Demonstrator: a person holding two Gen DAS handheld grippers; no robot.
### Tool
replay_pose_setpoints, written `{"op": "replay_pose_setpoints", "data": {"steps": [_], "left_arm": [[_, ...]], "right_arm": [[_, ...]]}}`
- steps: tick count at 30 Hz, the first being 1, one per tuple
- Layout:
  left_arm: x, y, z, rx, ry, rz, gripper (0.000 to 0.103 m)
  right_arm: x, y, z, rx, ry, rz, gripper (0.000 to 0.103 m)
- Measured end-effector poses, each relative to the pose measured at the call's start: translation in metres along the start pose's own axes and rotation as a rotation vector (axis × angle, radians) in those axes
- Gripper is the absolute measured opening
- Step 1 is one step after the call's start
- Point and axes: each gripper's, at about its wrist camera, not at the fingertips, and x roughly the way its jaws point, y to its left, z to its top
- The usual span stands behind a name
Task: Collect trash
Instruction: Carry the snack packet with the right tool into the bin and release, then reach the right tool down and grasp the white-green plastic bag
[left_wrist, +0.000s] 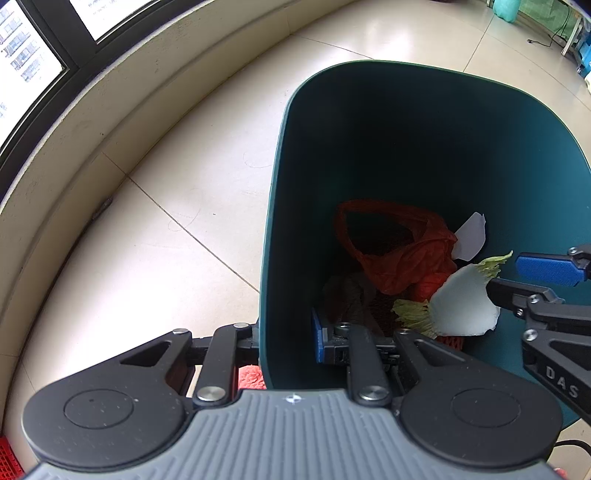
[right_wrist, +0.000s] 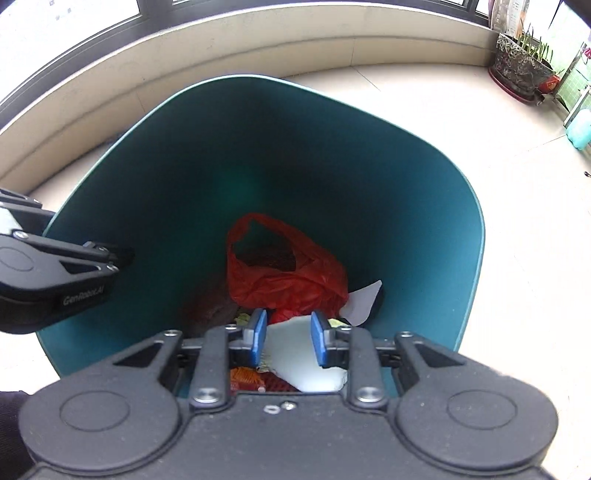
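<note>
A dark teal trash bin (left_wrist: 406, 66) (right_wrist: 258, 77) stands on the tiled floor. In it lie a red plastic bag (left_wrist: 399, 258) (right_wrist: 284, 280), a white paper scrap (left_wrist: 471, 236) (right_wrist: 364, 299) and darker rubbish. My left gripper (left_wrist: 286, 339) (right_wrist: 122, 254) is shut on the bin's near wall, one finger outside and the blue pad inside. My right gripper (right_wrist: 289, 336) (left_wrist: 506, 275) hangs over the bin's opening with its jaws apart. A white cabbage leaf with green frills (left_wrist: 461, 306) (right_wrist: 295, 350) sits loose at its fingertips, between the blue pads and just below them.
A low beige wall under a window curves behind the bin. A potted plant (right_wrist: 521, 66) and a teal bottle (right_wrist: 580, 129) stand at the far right. Something red and fluffy (left_wrist: 251, 376) lies by the bin's base, and a red crate (left_wrist: 9, 458) shows at the lower left.
</note>
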Motion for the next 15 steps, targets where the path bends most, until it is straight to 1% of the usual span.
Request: {"op": "replay_pose_setpoints", "data": {"steps": [3,9,12,15], "left_arm": [[0.000,0.000,0.000,-0.002,0.001,-0.002,0.020],[0.000,-0.001,0.001,-0.001,0.003,0.001,0.020],[0.001,-0.001,0.001,-0.001,0.003,-0.001,0.020],[0.001,-0.001,0.000,-0.001,0.002,-0.001,0.020]], "right_arm": [[-0.026,-0.009,0.000,0.025,-0.036,0.035,0.027],[-0.089,-0.037,-0.010,0.104,-0.124,0.061,0.029],[-0.108,-0.058,-0.025,0.153,-0.153,0.034,0.032],[-0.116,-0.088,-0.045,0.232,-0.156,-0.001,0.036]]}}
